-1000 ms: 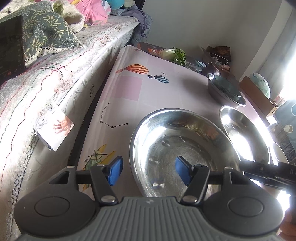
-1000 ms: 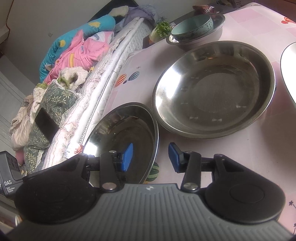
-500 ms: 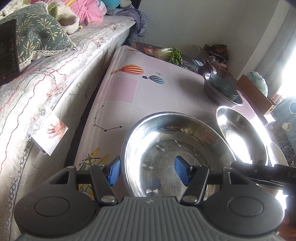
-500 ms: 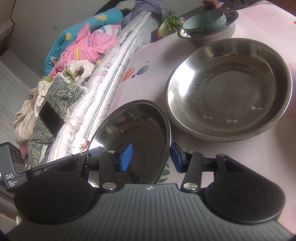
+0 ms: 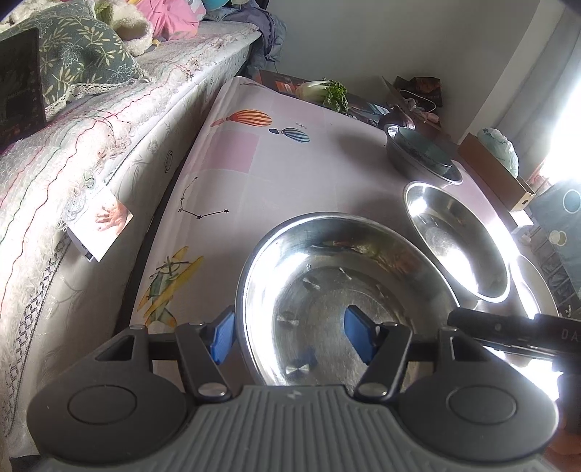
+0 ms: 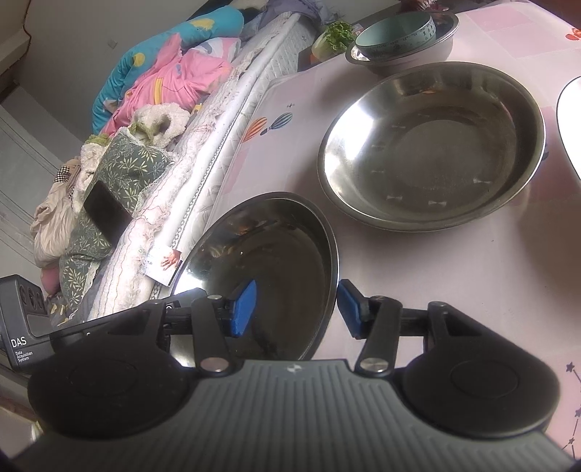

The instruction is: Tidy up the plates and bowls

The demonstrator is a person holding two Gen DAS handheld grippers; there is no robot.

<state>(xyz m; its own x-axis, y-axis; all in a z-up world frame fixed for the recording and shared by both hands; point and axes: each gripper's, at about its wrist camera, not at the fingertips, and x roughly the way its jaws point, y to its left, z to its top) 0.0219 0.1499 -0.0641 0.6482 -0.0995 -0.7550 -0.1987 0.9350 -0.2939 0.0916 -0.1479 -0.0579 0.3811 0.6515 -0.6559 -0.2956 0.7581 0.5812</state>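
Note:
The nearest steel bowl point(image 5: 326, 290) rests on the pink patterned tablecloth point(image 5: 254, 170). My left gripper point(image 5: 290, 336) straddles the bowl's left rim, one blue pad outside and one inside, open and not pressing. My right gripper point(image 6: 296, 308) straddles the right rim of the same bowl point(image 6: 268, 261). Its jaws are opening, with the rim between the pads and a gap on either side. A second, wider steel bowl point(image 6: 432, 145) sits just beyond. A teal bowl point(image 6: 395, 31) is nested in a smaller steel bowl point(image 6: 428, 47) at the far end.
A bed point(image 5: 90, 145) with a green pillow and clothes runs along the table's left side, and a paper card point(image 5: 101, 225) hangs off it. Another shiny dish point(image 6: 570, 123) lies at the right edge. Leafy greens point(image 5: 330, 90) and boxes point(image 5: 494, 170) sit past the table.
The near bowl looms closer in both views. My left gripper has edged forward along the bowl's left rim. The right gripper's pads stand a little wider apart than before.

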